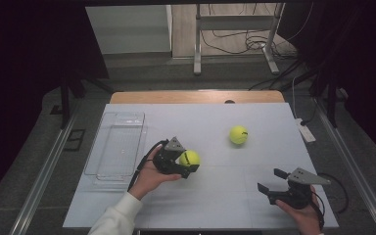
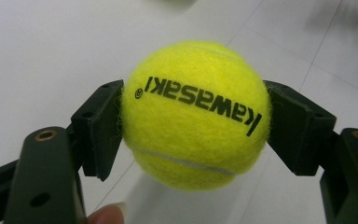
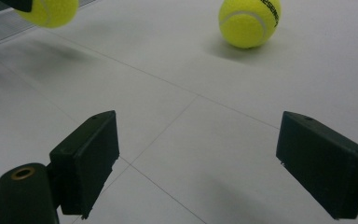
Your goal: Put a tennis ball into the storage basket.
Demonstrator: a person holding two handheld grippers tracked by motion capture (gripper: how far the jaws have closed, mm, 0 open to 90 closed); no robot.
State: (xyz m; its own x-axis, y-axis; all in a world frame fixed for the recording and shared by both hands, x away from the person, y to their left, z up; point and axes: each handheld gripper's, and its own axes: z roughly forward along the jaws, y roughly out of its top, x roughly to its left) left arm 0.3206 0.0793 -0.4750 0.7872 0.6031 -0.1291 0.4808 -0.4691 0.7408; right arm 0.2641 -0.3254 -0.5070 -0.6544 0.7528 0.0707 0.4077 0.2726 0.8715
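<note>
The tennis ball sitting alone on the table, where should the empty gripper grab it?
Grip the loose tennis ball across its widest middle, coming down from above. It is round, so any two opposite sides work, and open table surrounds it. The right gripper is already open.

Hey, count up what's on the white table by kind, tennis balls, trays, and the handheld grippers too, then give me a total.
Yellow-green felt tennis balls: 2, one clamped in the left gripper as the held ball, one loose ball lying on the table.
Clear plastic rectangular tray: 1, at the table's left.
Black two-jaw grippers: 2, the left one and the right gripper, jaws apart.
Total: 5.
</note>
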